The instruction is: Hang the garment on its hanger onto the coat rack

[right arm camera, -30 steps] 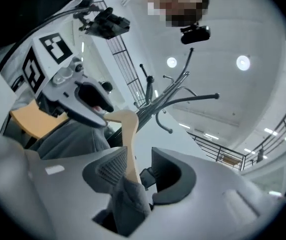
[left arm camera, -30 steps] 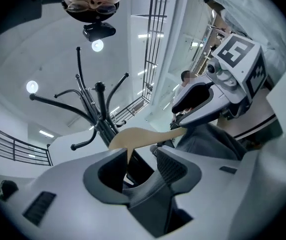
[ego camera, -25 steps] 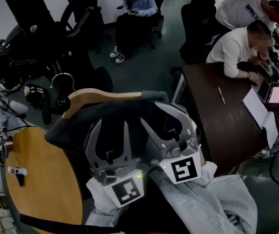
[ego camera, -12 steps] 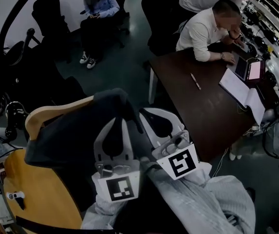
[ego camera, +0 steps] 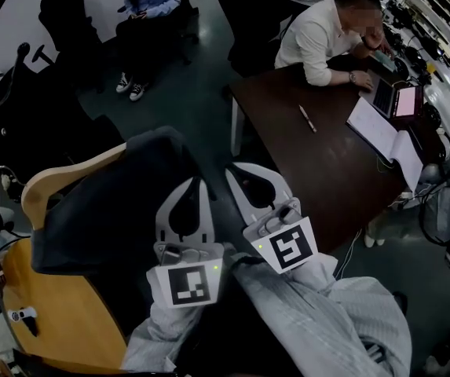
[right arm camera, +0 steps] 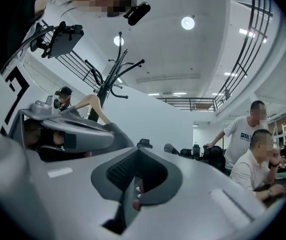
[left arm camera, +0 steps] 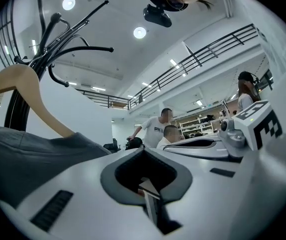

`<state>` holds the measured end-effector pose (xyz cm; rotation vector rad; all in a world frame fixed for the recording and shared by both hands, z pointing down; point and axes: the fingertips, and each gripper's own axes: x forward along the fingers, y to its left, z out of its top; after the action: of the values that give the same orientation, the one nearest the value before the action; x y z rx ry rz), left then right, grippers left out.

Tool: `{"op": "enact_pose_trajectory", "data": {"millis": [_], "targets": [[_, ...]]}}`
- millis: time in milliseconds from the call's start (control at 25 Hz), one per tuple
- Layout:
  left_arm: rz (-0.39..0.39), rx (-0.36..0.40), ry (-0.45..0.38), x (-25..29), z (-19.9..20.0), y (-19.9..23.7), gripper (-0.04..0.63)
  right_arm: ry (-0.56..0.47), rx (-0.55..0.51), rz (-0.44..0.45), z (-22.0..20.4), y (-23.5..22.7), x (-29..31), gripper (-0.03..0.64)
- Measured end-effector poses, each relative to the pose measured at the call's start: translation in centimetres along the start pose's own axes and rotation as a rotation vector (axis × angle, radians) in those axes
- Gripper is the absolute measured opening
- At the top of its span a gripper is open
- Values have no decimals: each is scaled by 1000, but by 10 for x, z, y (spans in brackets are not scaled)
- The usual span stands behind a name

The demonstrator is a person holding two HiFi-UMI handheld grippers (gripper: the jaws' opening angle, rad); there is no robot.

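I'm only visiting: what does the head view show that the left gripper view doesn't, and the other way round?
Only the head view: the brown desk with a pen on it, and the round yellow table.

Only the left gripper view: the ceiling lights, the balcony railing and the coat rack with its curved hooks. A dark curve at the head view's top-left corner may be part of it; I cannot tell.

Both: the wooden hanger, the dark garment draped on it, and the seated person in the white shirt.
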<state>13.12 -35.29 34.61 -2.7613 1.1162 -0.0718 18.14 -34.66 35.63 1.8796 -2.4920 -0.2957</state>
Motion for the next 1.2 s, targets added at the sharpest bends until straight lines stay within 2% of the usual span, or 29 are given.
{"op": "enact_pose_trajectory", "data": {"millis": [280, 720, 920, 1200], "targets": [[-5, 4, 10, 6, -2, -6, 5, 18, 47, 12, -6, -5, -4, 2], [9, 9, 6, 6, 0, -15, 5, 26, 51, 27, -7, -1, -14, 0], [22, -21, 15, 5, -5, -13, 5, 37, 52, 41, -13, 1, -14, 0], [11, 8, 18, 6, -6, -13, 5, 20, 52, 46, -9, 3, -12, 0]]}}
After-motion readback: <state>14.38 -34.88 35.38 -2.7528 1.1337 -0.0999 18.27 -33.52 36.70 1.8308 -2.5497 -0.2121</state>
